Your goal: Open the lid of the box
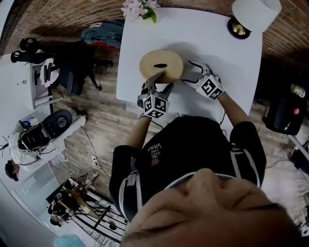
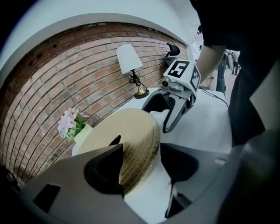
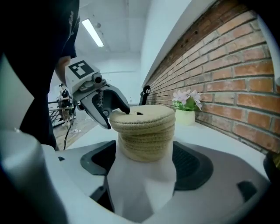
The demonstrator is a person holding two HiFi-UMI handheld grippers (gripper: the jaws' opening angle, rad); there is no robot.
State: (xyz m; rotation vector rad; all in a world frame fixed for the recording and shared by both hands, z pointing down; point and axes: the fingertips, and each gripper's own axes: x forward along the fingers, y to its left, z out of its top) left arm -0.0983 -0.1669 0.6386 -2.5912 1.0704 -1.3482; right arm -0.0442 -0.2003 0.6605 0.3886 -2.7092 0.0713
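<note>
Right gripper (image 3: 144,162) stands wide open and empty at 4 o'clock of the woven box (image 3: 144,143) on the white table (image 1: 203,34); left gripper (image 2: 142,162), at 6 o'clock, pinches the lid (image 2: 131,131) by its rim.

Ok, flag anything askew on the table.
The lid sits slightly off-centre on the box, overhanging toward the left gripper, whose jaws pinch its rim. Nothing else stands out.

Bare table (image 1: 207,43) around box (image 1: 161,65), lamp (image 1: 256,12) seemingly well apart
</note>
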